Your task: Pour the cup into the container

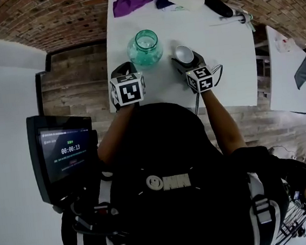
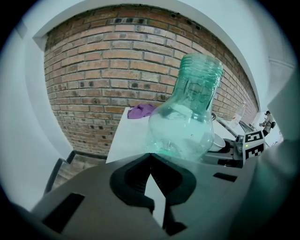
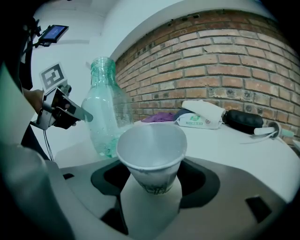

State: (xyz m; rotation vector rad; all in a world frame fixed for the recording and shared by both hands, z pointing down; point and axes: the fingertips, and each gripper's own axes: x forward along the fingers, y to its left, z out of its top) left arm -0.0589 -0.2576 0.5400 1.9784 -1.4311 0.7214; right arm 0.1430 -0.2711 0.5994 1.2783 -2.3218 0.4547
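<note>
Near the front edge of the tabletop (image 1: 229,73), your right tongs (image 3: 152,180) are clamped on the white cup (image 3: 151,150), mouth up, and your left tongs (image 2: 151,157) are closed together on nothing. Just past their tips stands the green container (image 2: 187,122), open on top, with the cup just beside it. A purple cloth (image 1: 129,1) lies at the far edge.

container (image 2: 187,117) base: hidden behind the left gripper (image 2: 150,156) in its own view
cup (image 3: 151,154) contents: cannot tell
cup print: blurred
screen (image 1: 63,150) small print: too small to read
cloth (image 1: 129,1): cut off at head view's top edge
table (image 1: 227,57) near edge: hidden under the person's head (image 1: 164,123)
</note>
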